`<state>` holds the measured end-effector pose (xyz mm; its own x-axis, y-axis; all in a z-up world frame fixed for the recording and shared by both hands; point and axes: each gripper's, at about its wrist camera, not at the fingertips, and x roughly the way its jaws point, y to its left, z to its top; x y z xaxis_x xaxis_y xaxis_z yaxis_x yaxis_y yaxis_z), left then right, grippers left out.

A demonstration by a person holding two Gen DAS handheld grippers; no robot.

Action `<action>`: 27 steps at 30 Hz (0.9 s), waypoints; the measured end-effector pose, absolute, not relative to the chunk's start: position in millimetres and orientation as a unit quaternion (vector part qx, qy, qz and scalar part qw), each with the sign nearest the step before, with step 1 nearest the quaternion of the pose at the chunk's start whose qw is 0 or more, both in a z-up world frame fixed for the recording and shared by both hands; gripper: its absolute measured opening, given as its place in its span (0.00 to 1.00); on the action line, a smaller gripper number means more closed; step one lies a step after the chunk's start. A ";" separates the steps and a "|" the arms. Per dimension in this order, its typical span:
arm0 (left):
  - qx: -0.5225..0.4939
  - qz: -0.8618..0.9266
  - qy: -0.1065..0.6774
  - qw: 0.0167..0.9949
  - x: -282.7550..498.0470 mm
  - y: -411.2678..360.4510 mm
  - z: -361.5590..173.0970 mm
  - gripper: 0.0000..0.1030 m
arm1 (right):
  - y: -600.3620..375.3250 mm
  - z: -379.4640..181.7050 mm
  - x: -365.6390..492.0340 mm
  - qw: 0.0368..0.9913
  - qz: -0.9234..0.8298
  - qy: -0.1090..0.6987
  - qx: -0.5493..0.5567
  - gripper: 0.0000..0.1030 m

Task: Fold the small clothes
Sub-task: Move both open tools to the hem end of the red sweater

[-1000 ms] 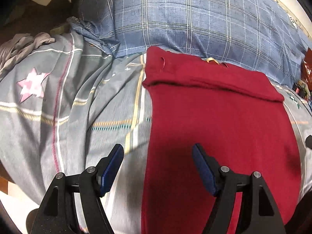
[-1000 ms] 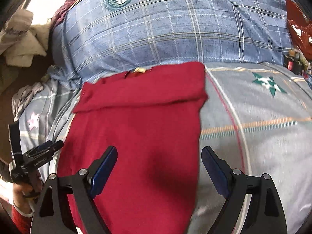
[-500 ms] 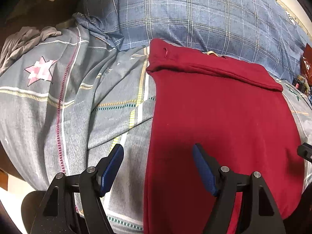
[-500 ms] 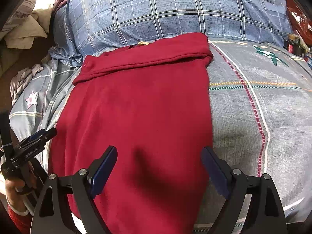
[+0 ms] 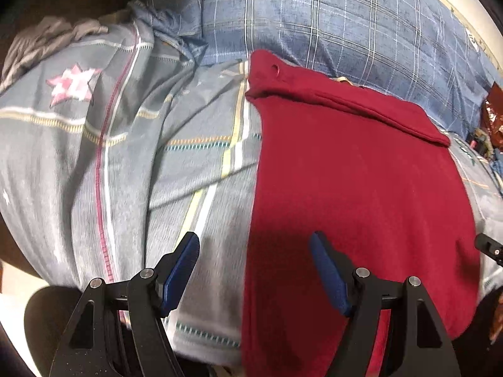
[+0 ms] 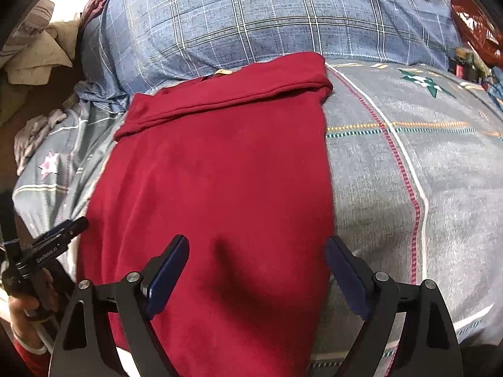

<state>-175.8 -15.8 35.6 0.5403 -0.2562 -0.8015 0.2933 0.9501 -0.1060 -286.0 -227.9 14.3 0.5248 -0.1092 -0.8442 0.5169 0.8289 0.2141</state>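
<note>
We hold left gripper (image 5: pixel 254 270) nearest, jaws open, nothing between them, straddling left edge of dark red knit garment (image 5: pixel 352 188). Our right gripper (image 6: pixel 256 270) likewise jaws open and empty, over garment's right edge. Garment lies flat on bed, on grey bedsheet with coloured stripes and stars (image 6: pixel 408 188), far end folded over in narrow band. Beyond it, touching far end, blue plaid pillow with round crest (image 6: pixel 283 19). Left-hand fingers (image 6: pixel 19 311) visible on gripper handle.
</note>
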 end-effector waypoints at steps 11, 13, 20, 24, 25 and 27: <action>-0.018 -0.198 0.487 0.851 -191.9 13.3 24.8 0.70 | -227.7 -0.3 -328.9 0.830 -0.158 0.465 0.266 0.87; -0.016 -0.205 0.495 0.844 -197.7 13.4 23.2 0.70 | -225.3 -0.7 -333.0 0.826 -0.155 0.471 0.267 0.87; -0.006 -0.225 0.500 0.836 -210.8 11.9 21.2 0.70 | -214.9 -4.5 -346.6 0.819 -0.128 0.485 0.278 0.87; -0.008 -0.223 0.502 0.836 -210.4 11.7 20.7 0.70 | -205.2 -6.2 -345.4 0.818 -0.105 0.499 0.266 0.82; -0.008 -0.223 0.502 0.836 -210.5 11.8 21.1 0.70 | -203.4 -6.6 -344.2 0.819 -0.107 0.502 0.258 0.78; -0.008 -0.225 0.507 0.832 -212.4 12.1 20.8 0.70 | -203.4 -6.0 -343.2 0.820 -0.114 0.501 0.253 0.72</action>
<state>-212.4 12.1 20.8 0.3837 -0.3832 -0.8402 0.3666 0.8983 -0.2423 -343.2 -203.4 -6.0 0.4724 0.0659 -0.8789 0.4400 0.8464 0.2999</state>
